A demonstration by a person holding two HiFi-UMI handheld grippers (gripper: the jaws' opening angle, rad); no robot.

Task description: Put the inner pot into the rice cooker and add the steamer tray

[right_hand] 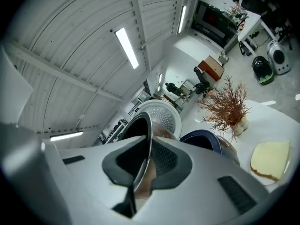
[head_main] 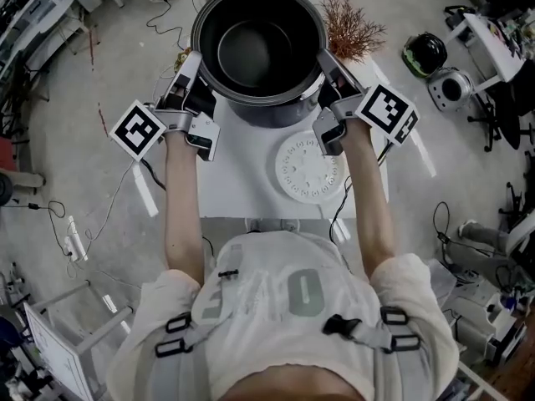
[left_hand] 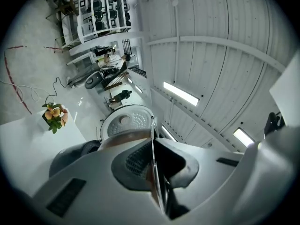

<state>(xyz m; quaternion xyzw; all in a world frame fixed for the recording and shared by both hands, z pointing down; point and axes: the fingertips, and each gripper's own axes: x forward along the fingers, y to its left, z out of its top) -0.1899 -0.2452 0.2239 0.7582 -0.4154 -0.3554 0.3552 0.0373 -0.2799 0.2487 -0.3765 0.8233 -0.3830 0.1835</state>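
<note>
We hold the round dark metal inner pot (head_main: 259,53) above the white table (head_main: 242,182), left gripper (head_main: 191,67) and right gripper (head_main: 328,67) pinching opposite sides of its rim so it hangs level; the navy rice cooker (right_hand: 208,142) seemingly waits beyond; the white perforated steamer tray (head_main: 308,167) lies nearby.

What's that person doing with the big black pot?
A person holds the inner pot up by its rim, with the left gripper and right gripper clamped shut on opposite sides. The rice cooker waits just beyond, lid open. The white steamer tray lies on the table, not yet used.
</note>
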